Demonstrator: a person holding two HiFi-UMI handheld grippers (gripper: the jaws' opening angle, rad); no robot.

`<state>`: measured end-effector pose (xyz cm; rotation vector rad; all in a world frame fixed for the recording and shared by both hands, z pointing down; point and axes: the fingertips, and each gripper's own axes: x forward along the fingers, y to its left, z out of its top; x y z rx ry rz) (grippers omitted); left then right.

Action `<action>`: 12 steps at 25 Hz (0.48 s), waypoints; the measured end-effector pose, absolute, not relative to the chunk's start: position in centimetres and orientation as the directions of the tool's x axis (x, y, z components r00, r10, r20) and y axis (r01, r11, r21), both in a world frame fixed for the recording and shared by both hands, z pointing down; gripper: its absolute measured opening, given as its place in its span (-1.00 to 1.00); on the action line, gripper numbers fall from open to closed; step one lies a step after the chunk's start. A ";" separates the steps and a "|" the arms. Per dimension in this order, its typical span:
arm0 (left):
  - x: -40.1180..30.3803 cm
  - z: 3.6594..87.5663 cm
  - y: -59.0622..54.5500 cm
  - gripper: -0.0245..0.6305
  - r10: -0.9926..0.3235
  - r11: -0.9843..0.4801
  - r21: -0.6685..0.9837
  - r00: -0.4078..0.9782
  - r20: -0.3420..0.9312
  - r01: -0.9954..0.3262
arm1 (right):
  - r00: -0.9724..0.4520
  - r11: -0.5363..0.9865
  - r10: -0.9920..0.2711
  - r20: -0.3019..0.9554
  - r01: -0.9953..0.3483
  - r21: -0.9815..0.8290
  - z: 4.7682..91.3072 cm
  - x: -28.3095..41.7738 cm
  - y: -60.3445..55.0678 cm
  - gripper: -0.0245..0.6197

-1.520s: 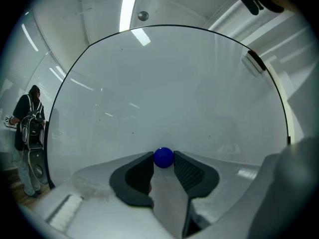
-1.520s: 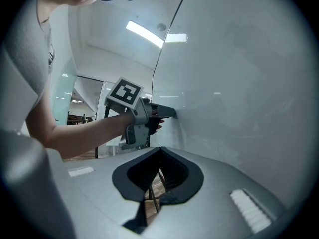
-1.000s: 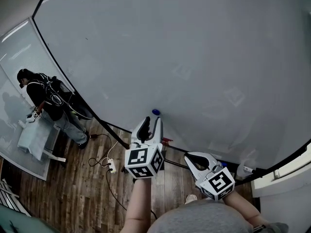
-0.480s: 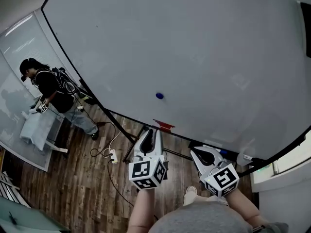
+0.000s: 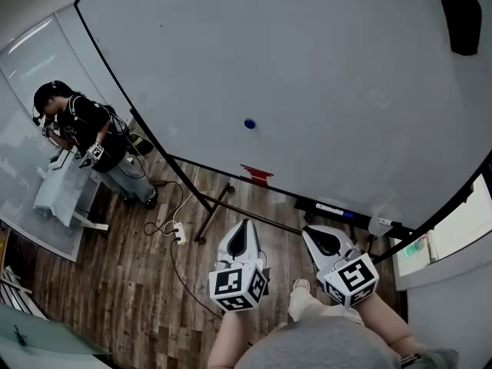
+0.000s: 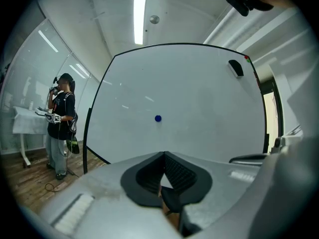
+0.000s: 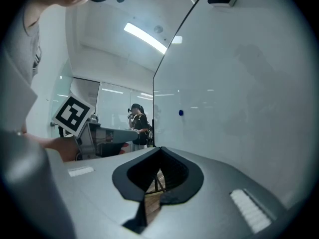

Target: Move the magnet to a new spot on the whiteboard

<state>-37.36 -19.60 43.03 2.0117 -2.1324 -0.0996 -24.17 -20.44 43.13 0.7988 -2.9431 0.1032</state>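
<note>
Near the whiteboard's [image 5: 323,60] lower edge sits the blue magnet [image 5: 249,124], nothing holding it. Left gripper [image 5: 245,224] jaws just closed on nothing, right gripper [image 5: 312,234] pinched together, empty, both well apart from it. Placement looks done.

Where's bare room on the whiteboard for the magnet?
Nearly all the whiteboard is bare: the wide stretch above and right of the blue magnet, up to the black eraser in the top right corner. Crowded only along the bottom edge, at the red item and the marker tray.
</note>
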 end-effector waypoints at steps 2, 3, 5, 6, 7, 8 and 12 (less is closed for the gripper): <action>-36.6 43.5 -17.7 -0.91 -0.992 0.077 0.204 -0.055 0.111 -0.976 | -0.857 0.859 -0.504 0.106 -0.511 -0.046 43.3 -23.3 -18.9 -0.93; -36.2 43.7 -16.9 -0.91 -0.992 0.080 0.210 -0.057 0.114 -0.974 | -0.855 0.857 -0.507 0.107 -0.514 -0.047 43.4 -22.9 -18.4 -0.93; -35.3 44.1 -15.6 -0.91 -0.992 0.077 0.219 -0.052 0.118 -0.973 | -0.852 0.854 -0.511 0.113 -0.519 -0.050 43.6 -22.1 -17.6 -0.93; -34.8 44.3 -14.9 -0.91 -0.992 0.072 0.221 -0.046 0.121 -0.973 | -0.851 0.853 -0.512 0.115 -0.520 -0.050 43.7 -21.7 -17.3 -0.93; -34.4 44.5 -14.3 -0.91 -0.992 0.068 0.224 -0.041 0.123 -0.972 | -0.850 0.852 -0.514 0.118 -0.521 -0.048 43.8 -21.3 -16.9 -0.93; -33.9 44.6 -13.7 -0.91 -0.992 0.064 0.226 -0.036 0.125 -0.972 | -0.849 0.851 -0.515 0.120 -0.523 -0.047 43.8 -21.0 -16.5 -0.93; -32.3 45.1 -11.4 -0.91 -0.992 0.053 0.231 -0.024 0.126 -0.971 | -0.847 0.850 -0.516 0.126 -0.524 -0.042 44.0 -19.7 -14.8 -0.93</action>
